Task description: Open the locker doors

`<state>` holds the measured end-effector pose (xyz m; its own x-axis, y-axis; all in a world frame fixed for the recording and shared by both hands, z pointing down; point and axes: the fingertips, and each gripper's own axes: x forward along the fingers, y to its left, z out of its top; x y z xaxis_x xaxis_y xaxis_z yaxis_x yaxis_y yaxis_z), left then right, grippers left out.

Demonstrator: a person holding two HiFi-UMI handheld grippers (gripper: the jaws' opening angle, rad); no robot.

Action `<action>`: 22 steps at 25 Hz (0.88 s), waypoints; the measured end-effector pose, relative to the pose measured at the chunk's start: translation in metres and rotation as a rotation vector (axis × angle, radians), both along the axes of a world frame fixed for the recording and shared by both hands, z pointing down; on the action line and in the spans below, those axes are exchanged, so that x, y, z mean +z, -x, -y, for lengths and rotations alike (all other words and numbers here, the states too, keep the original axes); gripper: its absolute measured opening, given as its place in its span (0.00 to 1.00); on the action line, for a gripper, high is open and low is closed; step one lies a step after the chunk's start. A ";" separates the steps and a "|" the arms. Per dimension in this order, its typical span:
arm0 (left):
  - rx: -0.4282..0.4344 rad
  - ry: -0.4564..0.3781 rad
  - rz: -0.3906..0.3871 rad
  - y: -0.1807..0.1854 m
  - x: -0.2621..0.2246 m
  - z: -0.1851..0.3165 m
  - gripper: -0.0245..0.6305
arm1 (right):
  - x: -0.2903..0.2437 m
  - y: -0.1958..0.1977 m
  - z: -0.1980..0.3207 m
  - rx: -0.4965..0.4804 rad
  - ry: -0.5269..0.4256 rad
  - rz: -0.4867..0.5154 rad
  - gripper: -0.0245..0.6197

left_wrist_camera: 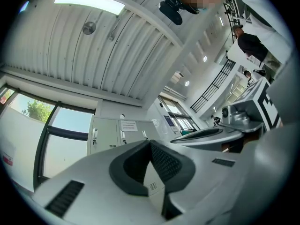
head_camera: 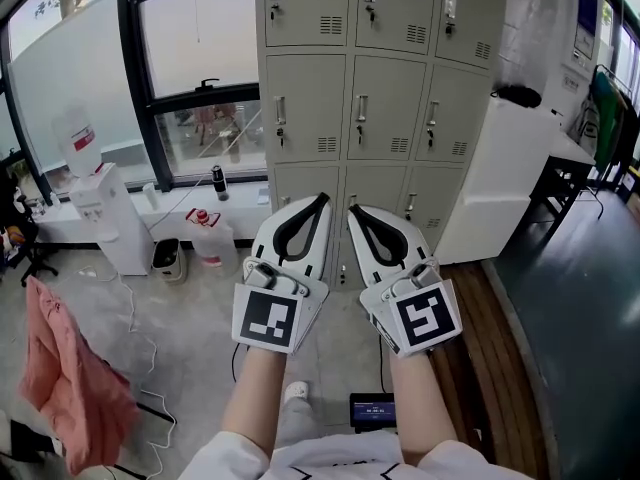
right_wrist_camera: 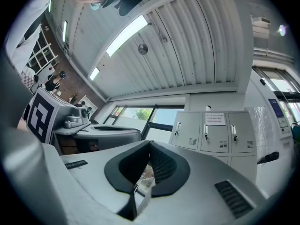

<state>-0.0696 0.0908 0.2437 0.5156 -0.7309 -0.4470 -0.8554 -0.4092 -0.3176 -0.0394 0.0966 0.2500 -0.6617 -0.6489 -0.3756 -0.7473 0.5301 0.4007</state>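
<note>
The pale grey metal locker cabinet [head_camera: 380,98] stands at the far edge of the floor [head_camera: 190,318], against the wall beside the window, and every door in view is shut. The white left gripper [head_camera: 322,200] and the white right gripper [head_camera: 352,209] hover side by side before its lowest row. Both have their jaws together and hold nothing.

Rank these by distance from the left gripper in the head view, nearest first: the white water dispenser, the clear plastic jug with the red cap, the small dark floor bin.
1. Clear plastic jug with the red cap, just left of the left gripper.
2. Small dark bin, left of the jug.
3. White water dispenser, farthest left, by the window.
</note>
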 end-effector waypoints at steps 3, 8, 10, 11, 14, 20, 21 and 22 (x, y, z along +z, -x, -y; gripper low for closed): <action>-0.006 0.006 -0.012 0.009 0.003 0.018 0.05 | 0.004 0.009 0.018 0.002 -0.002 -0.011 0.08; -0.019 0.019 -0.021 0.028 0.004 0.062 0.05 | 0.004 0.029 0.061 0.005 0.020 -0.040 0.08; -0.022 0.022 -0.022 0.038 0.003 0.082 0.05 | 0.003 0.038 0.081 0.002 0.032 -0.041 0.08; -0.023 0.023 -0.023 0.043 0.002 0.093 0.05 | 0.002 0.043 0.092 0.000 0.034 -0.039 0.08; -0.027 0.020 -0.024 0.060 -0.001 0.124 0.05 | 0.000 0.059 0.123 -0.018 0.019 -0.038 0.08; -0.037 0.013 -0.036 0.096 -0.006 0.184 0.05 | -0.002 0.097 0.184 -0.055 0.006 -0.067 0.08; -0.038 0.014 -0.044 0.103 -0.006 0.193 0.05 | 0.000 0.103 0.194 -0.056 0.009 -0.072 0.08; -0.039 0.016 -0.051 0.109 -0.006 0.203 0.05 | 0.001 0.109 0.204 -0.058 0.015 -0.076 0.08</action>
